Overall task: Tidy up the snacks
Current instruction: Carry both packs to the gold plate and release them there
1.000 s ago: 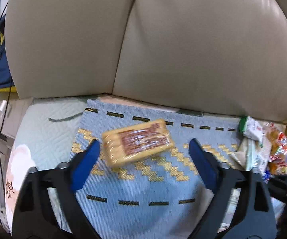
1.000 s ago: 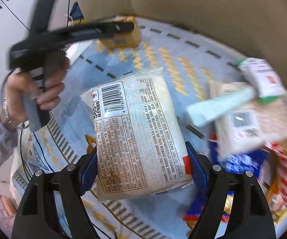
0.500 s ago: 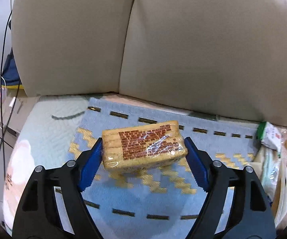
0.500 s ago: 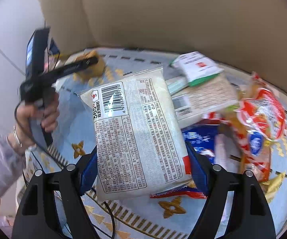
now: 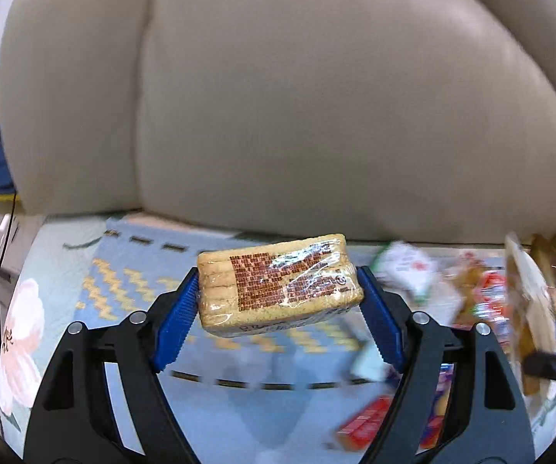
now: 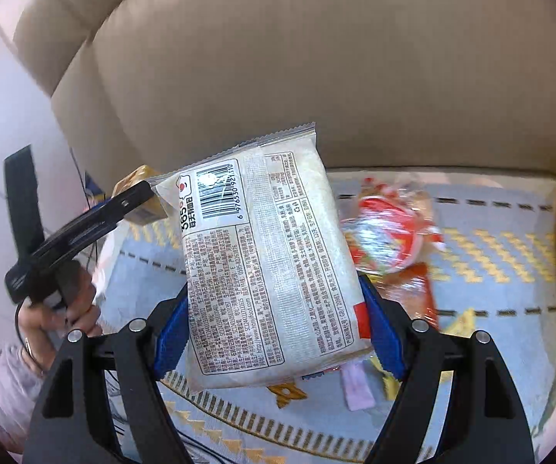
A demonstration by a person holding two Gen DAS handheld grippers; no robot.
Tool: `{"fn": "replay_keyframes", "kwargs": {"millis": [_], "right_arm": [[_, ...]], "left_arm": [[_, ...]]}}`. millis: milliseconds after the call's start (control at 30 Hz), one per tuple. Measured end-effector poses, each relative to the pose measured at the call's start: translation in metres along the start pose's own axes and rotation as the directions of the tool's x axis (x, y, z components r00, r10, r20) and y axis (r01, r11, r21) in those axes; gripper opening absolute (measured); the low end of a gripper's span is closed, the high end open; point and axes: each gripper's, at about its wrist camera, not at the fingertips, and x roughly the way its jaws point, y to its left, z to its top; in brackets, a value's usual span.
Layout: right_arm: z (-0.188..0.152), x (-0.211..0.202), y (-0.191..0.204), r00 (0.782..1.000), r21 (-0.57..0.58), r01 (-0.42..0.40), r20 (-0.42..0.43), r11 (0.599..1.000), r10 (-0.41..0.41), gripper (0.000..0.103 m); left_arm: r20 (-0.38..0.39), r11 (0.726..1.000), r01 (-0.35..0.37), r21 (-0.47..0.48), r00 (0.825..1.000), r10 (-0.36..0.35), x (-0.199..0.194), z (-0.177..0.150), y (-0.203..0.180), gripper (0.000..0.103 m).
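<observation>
Left gripper [image 5: 278,301] had both blue pads clamped on the ends of my biscuit pack [image 5: 278,284], which sat lifted clear of the blue patterned mat [image 5: 123,282] in front of the beige sofa back [image 5: 316,96]. Right gripper [image 6: 274,321] pinched the white bread packet [image 6: 266,266] near its lower end, barcode side facing the camera, packet standing tilted above the mat. Remaining snack pile [image 6: 390,232] lay on the mat behind it, blurred. In the right wrist view my left hand [image 6: 65,305] held its tool off to the side, biscuit pack at the tip.
</observation>
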Motion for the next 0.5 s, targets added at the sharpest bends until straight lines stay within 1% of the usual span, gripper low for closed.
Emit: {"fn": "replay_keyframes", "kwargs": {"millis": [100,200,267,400,500], "right_arm": [[0.000,-0.024,-0.018,0.999,0.031,0.015,0.042,0.999,-0.016,0.077],[0.001,-0.048,-0.029,0.993,0.038,0.053,0.107,0.998,-0.057,0.077],[-0.002,-0.065,-0.038,0.987,0.065,0.058,0.144,0.996,-0.066,0.077],[-0.011,-0.086,-0.059,0.981,0.121,0.034,0.185,0.992,-0.056,0.077],[-0.017,-0.099,-0.073,0.973,0.125,0.070,0.210,0.990,-0.095,0.077]], "left_arm": [[0.000,0.999,0.032,0.011,0.999,-0.032,-0.014,0.009,-0.027,0.079],[0.007,0.998,0.051,0.048,0.999,-0.051,-0.030,0.018,-0.057,0.079],[0.005,0.995,0.079,0.059,0.997,-0.079,-0.040,0.025,-0.079,0.079],[0.015,0.989,0.121,0.090,0.992,-0.123,-0.059,0.036,-0.116,0.079],[0.017,0.981,0.125,0.145,0.991,-0.129,-0.071,0.039,-0.143,0.079]]}}
